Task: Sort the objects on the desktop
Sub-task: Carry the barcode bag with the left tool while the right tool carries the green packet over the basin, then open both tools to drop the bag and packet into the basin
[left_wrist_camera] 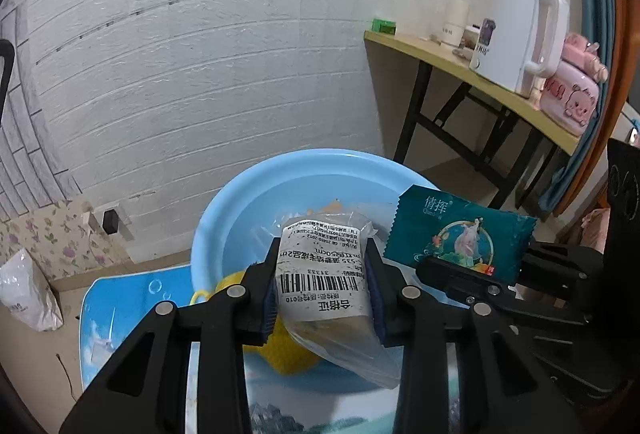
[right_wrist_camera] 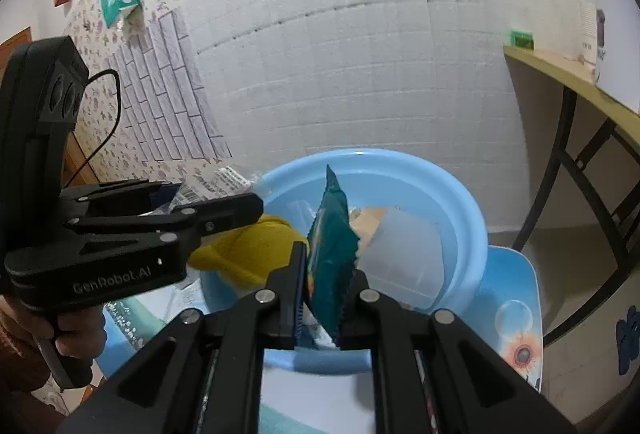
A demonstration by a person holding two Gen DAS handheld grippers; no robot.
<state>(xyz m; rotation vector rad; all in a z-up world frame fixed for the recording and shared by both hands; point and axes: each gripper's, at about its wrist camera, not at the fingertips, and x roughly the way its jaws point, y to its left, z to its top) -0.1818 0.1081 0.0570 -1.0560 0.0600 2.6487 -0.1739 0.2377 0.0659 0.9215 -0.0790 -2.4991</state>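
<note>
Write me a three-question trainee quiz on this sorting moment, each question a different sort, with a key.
1. True or false: the left gripper holds a clear bag with a barcode label.
2. Multiple choice: the right gripper grips A) a yellow soft item, B) a teal sachet, C) a white kettle.
3. Fill in: both grippers hover over a light blue ____.

Key: 1 true. 2 B. 3 basin; the yellow soft item already lies in it.
</note>
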